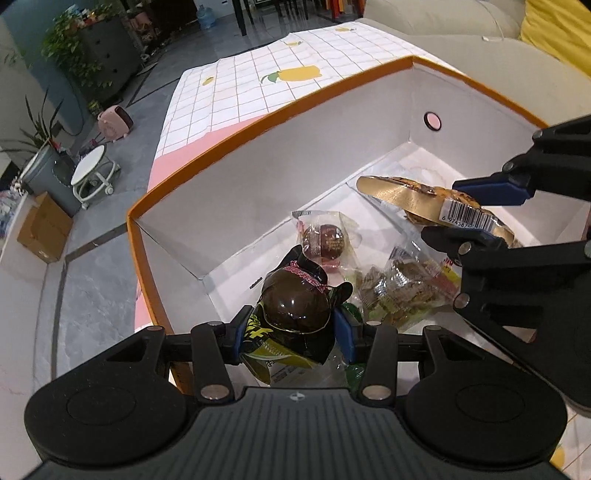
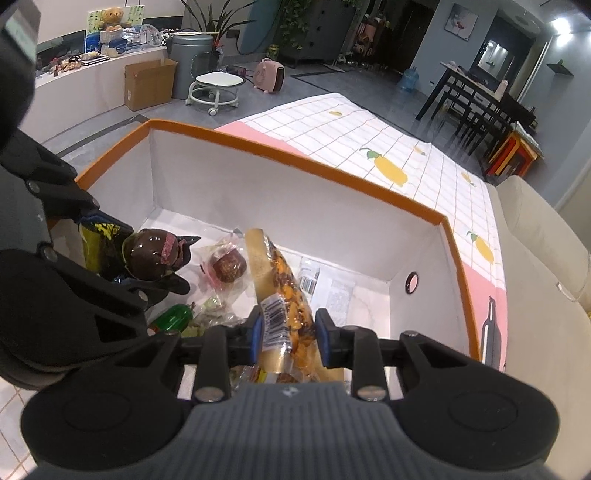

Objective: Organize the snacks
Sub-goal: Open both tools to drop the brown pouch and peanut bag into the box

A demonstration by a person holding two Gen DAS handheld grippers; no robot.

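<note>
two hand-held grippers, left [image 1: 291,328] clenched on a dark snack pouch [image 1: 295,306], right [image 2: 290,338] grasping a gold packet [image 2: 284,295], hang inside the orange-rimmed box [image 1: 258,122] for stowing.

Beyond the checked tablecloth [image 2: 424,147]: pink heater [image 2: 269,75], white wheeled stool [image 2: 216,88], cardboard box [image 2: 149,84], grey bin [image 2: 192,55], dark dining table [image 2: 476,92], beige sofa [image 2: 543,258].

Home living room. Cream sofa [image 2: 546,236] ran beside the bench, which wore a lemon-print cloth [image 2: 399,147]. Grey tiled floor [image 2: 332,83] carried a water jug [image 2: 409,79], a white rolling stool [image 2: 216,88] and potted plants [image 1: 70,48]. A dark dining table [image 2: 476,92] stood beyond; a teddy bear [image 2: 110,16] sat on a ledge.
</note>
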